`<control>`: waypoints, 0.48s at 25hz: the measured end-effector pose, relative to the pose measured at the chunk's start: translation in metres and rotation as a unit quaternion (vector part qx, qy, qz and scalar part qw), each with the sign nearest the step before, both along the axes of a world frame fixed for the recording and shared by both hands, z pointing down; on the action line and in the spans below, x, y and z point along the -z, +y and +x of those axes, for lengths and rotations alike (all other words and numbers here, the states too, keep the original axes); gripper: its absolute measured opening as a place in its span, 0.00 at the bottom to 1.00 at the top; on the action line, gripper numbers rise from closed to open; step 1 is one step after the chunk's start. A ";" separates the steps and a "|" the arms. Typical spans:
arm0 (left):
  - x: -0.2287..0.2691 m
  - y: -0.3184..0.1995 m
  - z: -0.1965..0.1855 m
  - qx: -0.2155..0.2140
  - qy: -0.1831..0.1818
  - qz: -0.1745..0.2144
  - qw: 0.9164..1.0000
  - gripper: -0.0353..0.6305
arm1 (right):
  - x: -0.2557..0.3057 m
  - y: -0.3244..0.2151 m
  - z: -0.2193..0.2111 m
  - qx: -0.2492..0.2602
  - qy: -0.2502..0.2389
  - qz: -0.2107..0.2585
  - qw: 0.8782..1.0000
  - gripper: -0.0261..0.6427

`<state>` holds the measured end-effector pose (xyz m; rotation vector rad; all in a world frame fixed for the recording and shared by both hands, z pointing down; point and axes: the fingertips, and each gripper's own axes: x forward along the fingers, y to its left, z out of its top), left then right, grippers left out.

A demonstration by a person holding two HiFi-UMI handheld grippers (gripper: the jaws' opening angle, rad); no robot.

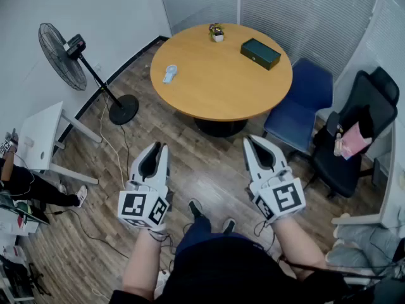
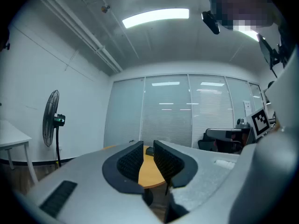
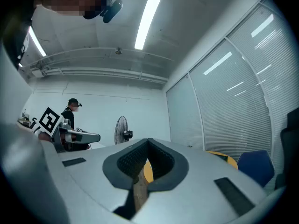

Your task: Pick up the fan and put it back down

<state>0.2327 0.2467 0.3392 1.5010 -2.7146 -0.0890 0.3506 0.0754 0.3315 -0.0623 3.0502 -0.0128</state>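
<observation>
Wood-plank floor [image 1: 209, 163]; round-caged fan [image 1: 63, 57] upright; left gripper [image 1: 161, 147] jaws parted, right gripper [image 1: 250, 140] clenched.

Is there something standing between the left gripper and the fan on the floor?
Nothing visible does. Only wooden floor lies between the left gripper and the fan; the round table stands right of that path, the white desk left of it.

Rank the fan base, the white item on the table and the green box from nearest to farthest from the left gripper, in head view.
From the left gripper:
1. fan base, left of the table.
2. white item, at the table's left edge.
3. green box, at its far right.
</observation>
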 end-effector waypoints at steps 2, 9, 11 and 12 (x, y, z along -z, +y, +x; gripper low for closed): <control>-0.001 0.008 0.005 0.004 0.001 -0.001 1.000 0.15 | 0.002 0.008 0.006 0.002 -0.002 0.002 1.000 0.05; 0.009 0.025 -0.004 0.016 -0.001 0.008 1.000 0.15 | 0.008 0.015 0.002 0.004 -0.010 -0.005 1.000 0.05; 0.008 0.030 -0.016 0.019 -0.004 0.008 1.000 0.15 | 0.009 0.014 -0.007 0.002 -0.021 -0.014 1.000 0.09; 0.005 0.032 -0.023 0.019 -0.004 0.005 1.000 0.18 | 0.008 0.014 -0.014 0.001 -0.024 -0.017 1.000 0.12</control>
